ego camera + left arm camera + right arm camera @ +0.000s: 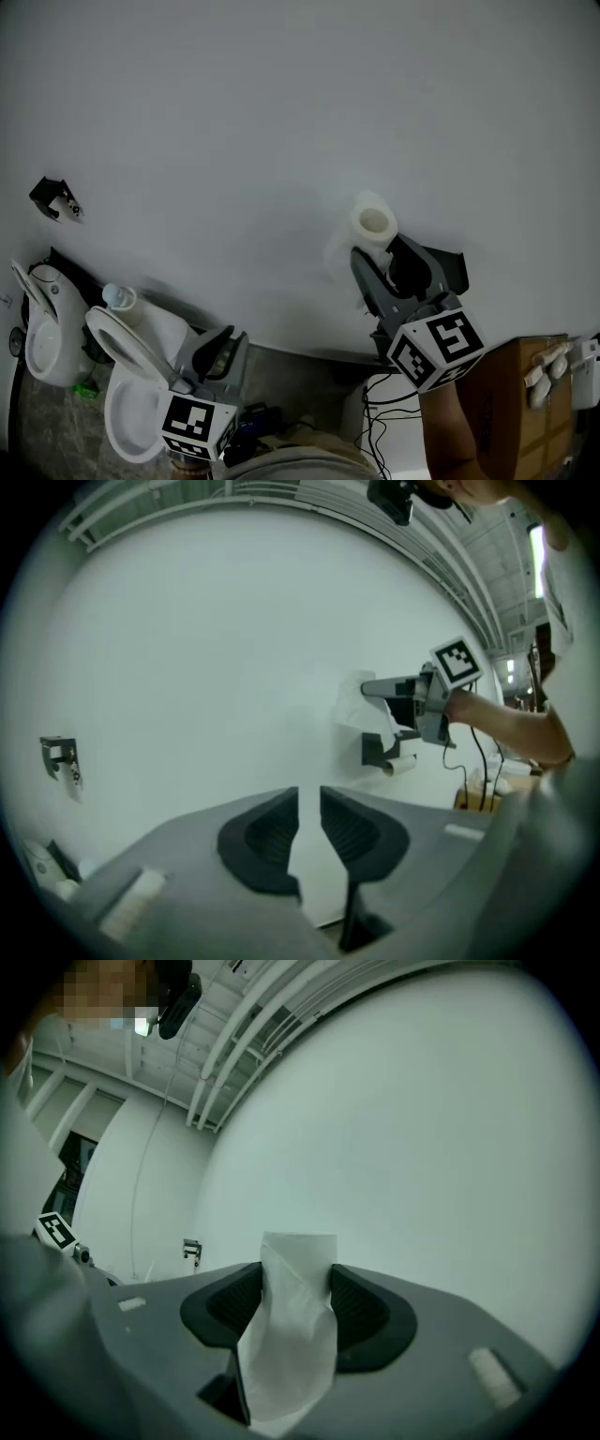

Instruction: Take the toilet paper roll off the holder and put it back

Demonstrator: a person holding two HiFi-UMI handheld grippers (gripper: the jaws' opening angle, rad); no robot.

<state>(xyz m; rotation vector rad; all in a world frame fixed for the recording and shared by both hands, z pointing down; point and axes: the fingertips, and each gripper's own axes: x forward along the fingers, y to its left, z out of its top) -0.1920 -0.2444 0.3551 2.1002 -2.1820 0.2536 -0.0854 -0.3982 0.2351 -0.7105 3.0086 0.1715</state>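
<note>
The white toilet paper roll (373, 225) is held up in front of the white wall, with a loose sheet hanging from it. My right gripper (382, 246) is shut on it; in the right gripper view the roll (298, 1279) fills the gap between the two dark pads. The black holder (441, 265) is fixed to the wall just right of the roll, partly hidden behind the gripper. From the left gripper view the roll (361, 705) sits above the holder (375, 752). My left gripper (214, 352) hangs low at the left, far from the roll, its jaws a narrow slit apart with nothing between them.
A white toilet (131, 375) with its lid raised stands at the lower left, and another white fixture (42, 328) is beside it. A small black fitting (54, 199) is on the wall at left. A cardboard box (511, 403) and cables (375, 412) lie at the lower right.
</note>
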